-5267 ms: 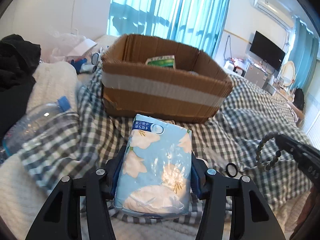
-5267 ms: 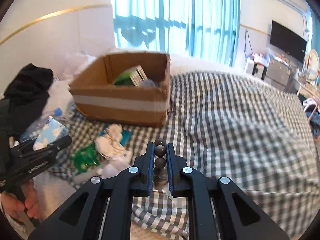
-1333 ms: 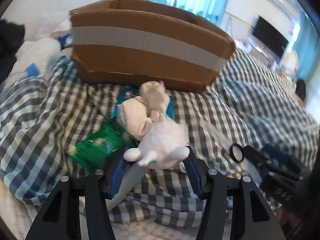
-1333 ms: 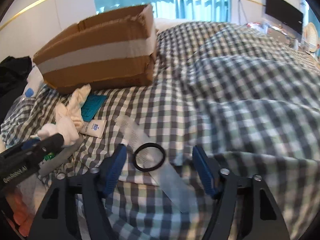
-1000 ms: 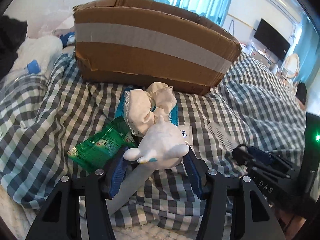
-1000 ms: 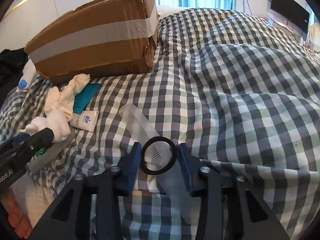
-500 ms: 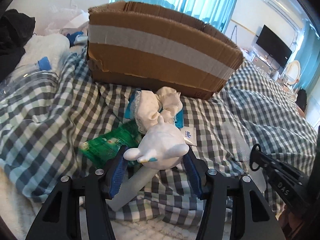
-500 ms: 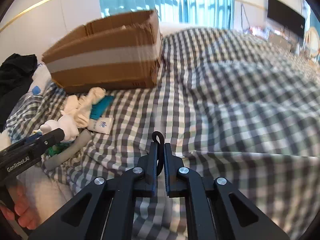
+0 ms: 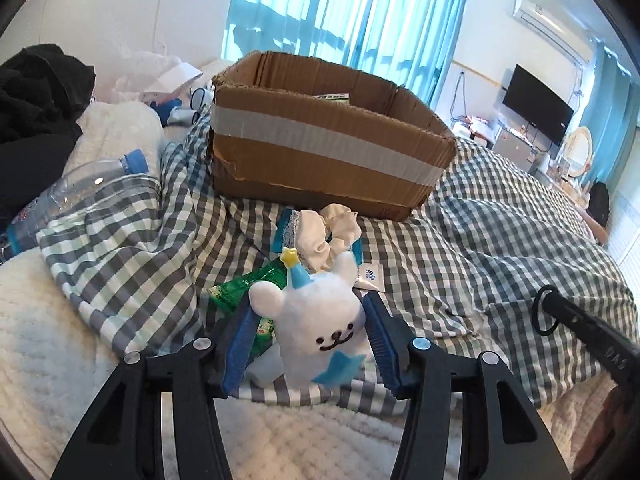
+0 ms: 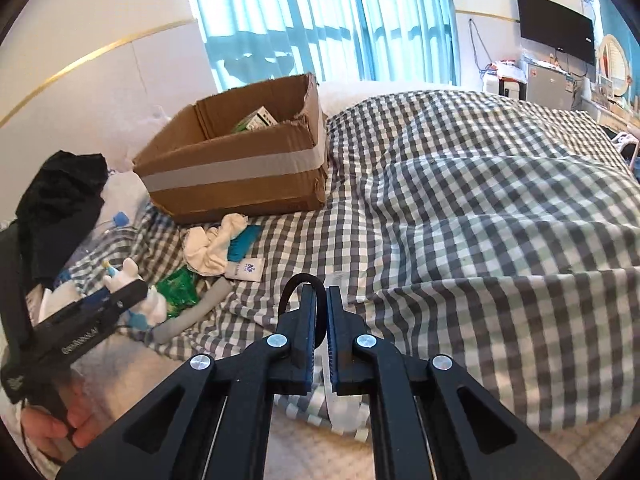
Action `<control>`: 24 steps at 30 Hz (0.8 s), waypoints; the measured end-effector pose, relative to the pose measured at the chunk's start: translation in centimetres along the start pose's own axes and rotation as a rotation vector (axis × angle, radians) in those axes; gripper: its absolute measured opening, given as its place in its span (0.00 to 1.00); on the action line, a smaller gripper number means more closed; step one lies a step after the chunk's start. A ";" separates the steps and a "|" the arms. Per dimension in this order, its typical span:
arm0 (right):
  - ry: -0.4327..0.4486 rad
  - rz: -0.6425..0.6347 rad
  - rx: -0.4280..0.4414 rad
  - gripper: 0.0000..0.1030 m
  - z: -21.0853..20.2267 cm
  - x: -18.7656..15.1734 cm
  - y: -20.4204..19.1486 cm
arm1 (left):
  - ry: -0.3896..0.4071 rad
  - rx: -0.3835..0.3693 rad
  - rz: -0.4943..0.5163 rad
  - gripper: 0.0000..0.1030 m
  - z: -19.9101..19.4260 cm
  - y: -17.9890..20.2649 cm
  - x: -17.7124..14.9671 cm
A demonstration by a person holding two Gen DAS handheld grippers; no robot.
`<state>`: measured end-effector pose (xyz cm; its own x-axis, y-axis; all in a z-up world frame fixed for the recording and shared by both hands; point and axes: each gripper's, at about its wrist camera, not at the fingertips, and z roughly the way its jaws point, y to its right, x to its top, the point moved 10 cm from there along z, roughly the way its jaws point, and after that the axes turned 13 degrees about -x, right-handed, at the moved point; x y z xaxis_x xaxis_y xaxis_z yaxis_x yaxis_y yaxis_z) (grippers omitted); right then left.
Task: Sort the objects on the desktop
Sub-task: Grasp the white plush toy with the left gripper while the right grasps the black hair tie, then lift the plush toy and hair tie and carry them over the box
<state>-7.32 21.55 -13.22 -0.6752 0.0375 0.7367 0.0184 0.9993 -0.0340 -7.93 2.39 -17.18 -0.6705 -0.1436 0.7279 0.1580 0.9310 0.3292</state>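
Bear's face (image 9: 335, 336) only left-view

— What covers the bed?
— A grey-and-white checked blanket (image 10: 480, 200), creased, spread over most of it. A white fleece cover (image 9: 48, 340) shows along the bed's near edge.
— And at the left edge?
— A heap of black clothing (image 9: 36, 96).
— Behind the bed?
— Blue curtains (image 9: 344, 12) with daylight through them, and a white wall with a gold strip (image 10: 100, 50).
— To the right?
— A dark television (image 9: 538, 104), an air conditioner (image 9: 548, 24) above it, and a round mirror (image 10: 614, 64).
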 end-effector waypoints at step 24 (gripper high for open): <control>0.137 -0.129 0.187 0.05 -3.9 11.8 -8.9 | 0.150 -0.053 0.048 0.52 -5.3 1.0 10.4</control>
<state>-12.55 13.10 -1.61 -0.5567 -0.0770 0.8271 -0.2070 0.9771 -0.0484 -10.93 0.03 -6.08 -0.5463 -0.1512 0.8238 0.2283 0.9195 0.3201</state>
